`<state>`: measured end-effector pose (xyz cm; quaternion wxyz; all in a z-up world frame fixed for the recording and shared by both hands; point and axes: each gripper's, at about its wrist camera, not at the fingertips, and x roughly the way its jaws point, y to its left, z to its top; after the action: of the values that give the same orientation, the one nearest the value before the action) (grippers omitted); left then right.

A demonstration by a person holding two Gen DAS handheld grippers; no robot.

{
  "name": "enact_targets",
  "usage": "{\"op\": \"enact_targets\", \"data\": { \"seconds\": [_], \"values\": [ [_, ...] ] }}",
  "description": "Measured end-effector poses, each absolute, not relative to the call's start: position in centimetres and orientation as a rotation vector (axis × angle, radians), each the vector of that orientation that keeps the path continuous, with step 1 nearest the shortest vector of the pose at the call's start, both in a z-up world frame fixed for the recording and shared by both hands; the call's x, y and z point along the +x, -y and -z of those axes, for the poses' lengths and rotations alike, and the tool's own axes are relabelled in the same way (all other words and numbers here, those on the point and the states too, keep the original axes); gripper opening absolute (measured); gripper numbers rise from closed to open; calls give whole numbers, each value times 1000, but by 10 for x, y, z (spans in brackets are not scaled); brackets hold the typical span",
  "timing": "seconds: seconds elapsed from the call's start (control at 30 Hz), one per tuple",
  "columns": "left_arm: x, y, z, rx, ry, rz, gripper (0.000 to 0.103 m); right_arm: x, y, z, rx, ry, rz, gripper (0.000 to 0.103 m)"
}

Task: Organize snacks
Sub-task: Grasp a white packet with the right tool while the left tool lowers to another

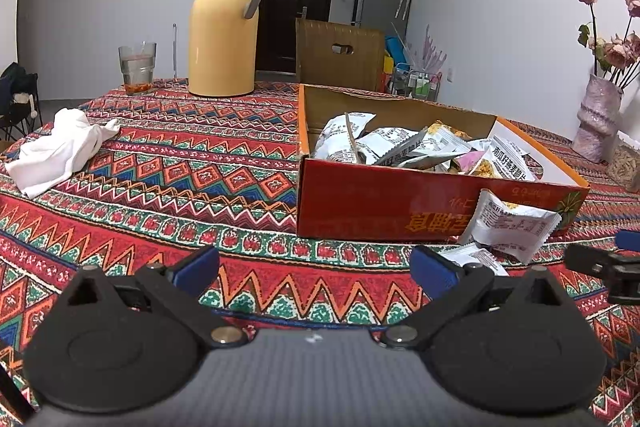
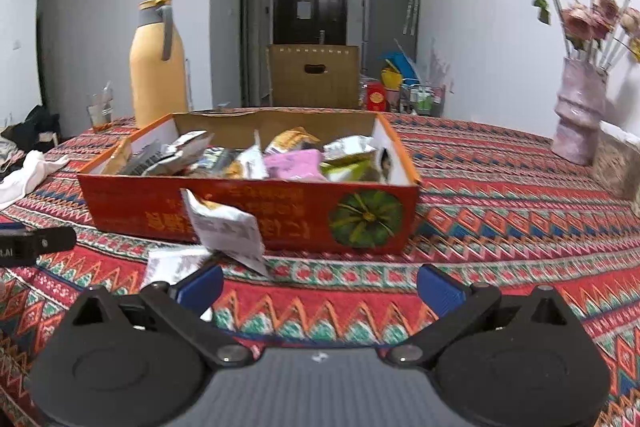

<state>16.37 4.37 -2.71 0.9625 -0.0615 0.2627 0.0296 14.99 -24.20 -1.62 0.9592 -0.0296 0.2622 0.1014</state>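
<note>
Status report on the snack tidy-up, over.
Left gripper and right gripper open, empty. Two snack packets outside against red box. Nothing blocking.

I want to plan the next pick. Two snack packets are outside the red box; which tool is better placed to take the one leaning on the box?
Probably the right tool: open, with the leaning packet just ahead, slightly left. The left tool sees it far right.

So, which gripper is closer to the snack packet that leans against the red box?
Hard to say. The leaning packet stands ahead-left of the open right gripper and ahead-right of the open left gripper; both look about equally near.
</note>
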Motion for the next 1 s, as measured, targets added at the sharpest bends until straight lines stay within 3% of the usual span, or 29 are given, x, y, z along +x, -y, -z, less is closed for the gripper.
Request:
{"op": "enact_targets", "data": {
  "seconds": [0.3, 0.43, 0.5, 0.63, 0.93, 1.0],
  "values": [
    [166, -48, 29, -157, -549, -43, 103, 189, 205, 19, -109, -570, -263, 101],
    [168, -52, 30, -186, -555, -34, 103, 196, 191, 19, -128, -566, -298, 94],
    [168, -54, 30, -193, -557, -28, 103, 200, 187, 21, -133, -574, -308, 86],
    [169, -56, 31, -205, -561, -20, 103, 205, 183, 25, -119, -600, -325, 52],
    [169, -56, 31, -209, -561, -20, 103, 189, 182, 26, -146, -593, -365, 30],
    [170, -55, 32, -207, -563, -22, 103, 183, 182, 25, -153, -590, -381, 10]
  ]
}}
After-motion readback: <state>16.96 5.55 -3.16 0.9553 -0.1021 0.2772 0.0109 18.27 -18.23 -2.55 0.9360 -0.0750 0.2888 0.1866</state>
